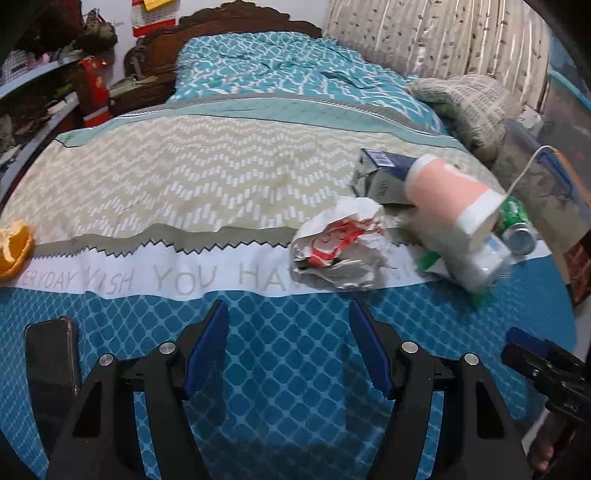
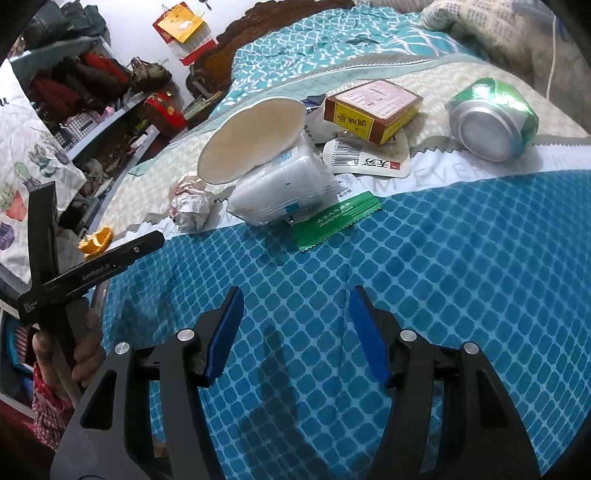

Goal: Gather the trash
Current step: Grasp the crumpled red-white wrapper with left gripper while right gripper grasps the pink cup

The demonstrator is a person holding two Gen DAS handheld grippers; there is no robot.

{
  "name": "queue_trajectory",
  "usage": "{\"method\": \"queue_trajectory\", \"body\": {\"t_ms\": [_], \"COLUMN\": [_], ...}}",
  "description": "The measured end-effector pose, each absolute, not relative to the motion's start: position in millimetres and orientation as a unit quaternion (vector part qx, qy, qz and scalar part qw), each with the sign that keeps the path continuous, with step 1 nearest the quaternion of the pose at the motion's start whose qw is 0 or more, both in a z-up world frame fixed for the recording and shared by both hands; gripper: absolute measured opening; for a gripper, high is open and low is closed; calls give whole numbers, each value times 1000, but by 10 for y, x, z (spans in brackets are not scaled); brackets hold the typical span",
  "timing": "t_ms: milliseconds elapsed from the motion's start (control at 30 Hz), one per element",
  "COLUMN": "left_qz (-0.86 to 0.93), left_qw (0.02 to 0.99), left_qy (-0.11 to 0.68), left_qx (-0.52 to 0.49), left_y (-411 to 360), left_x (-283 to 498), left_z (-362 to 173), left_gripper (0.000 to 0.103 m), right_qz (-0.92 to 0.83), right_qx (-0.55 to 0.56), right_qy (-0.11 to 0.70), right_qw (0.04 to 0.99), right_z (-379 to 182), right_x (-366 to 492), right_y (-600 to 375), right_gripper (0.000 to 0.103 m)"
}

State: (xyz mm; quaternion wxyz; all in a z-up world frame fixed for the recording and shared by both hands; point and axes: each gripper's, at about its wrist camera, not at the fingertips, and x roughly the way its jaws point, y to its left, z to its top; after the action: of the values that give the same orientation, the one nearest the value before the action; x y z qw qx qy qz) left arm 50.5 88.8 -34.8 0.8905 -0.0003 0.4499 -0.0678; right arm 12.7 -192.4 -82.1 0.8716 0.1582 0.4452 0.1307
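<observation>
Trash lies in a heap on the bed. In the left wrist view a crumpled red-and-white paper wrapper (image 1: 340, 247) sits just beyond my left gripper (image 1: 288, 314), which is open and empty over the blue bedspread. To the right lie a pink paper cup (image 1: 450, 195), a blue carton (image 1: 384, 173), a white plastic pack (image 1: 476, 258) and a green can (image 1: 517, 225). An orange peel (image 1: 14, 247) lies far left. My right gripper (image 2: 295, 306) is open and empty, short of the cup (image 2: 255, 144), white pack (image 2: 280, 188), green wrapper (image 2: 332, 221), red-yellow box (image 2: 373, 110), white sachet (image 2: 365, 158) and can (image 2: 491, 118).
A dark phone (image 1: 51, 362) lies on the bedspread at the near left. A wooden headboard (image 1: 236, 14) and a patterned pillow (image 1: 465, 107) are at the far end. Cluttered shelves (image 2: 92, 96) stand left of the bed. A hand (image 2: 85, 354) grips the other tool's black frame (image 2: 74, 273).
</observation>
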Motion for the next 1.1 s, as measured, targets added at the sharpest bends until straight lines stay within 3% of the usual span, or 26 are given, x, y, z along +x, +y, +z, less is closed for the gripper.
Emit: {"method": "queue_trajectory", "body": {"t_ms": [600, 833, 1100], "left_qz": [-47, -52, -65], "left_qw": [892, 896, 898], "left_qy": [450, 440, 435], "left_qx": [-1, -6, -34], "left_y": [1010, 1029, 1105], "left_x": [661, 660, 659], "left_z": [-501, -519, -502], "left_gripper": [65, 67, 67], "right_qz": [91, 93, 126], "right_qx": [129, 158, 212], "right_qy": [404, 351, 408], "right_qw": [901, 918, 879], "right_z": [-503, -133, -310], "right_x": [520, 924, 1462], "right_y": [-1752, -1768, -1722], "right_gripper": [62, 72, 70]}}
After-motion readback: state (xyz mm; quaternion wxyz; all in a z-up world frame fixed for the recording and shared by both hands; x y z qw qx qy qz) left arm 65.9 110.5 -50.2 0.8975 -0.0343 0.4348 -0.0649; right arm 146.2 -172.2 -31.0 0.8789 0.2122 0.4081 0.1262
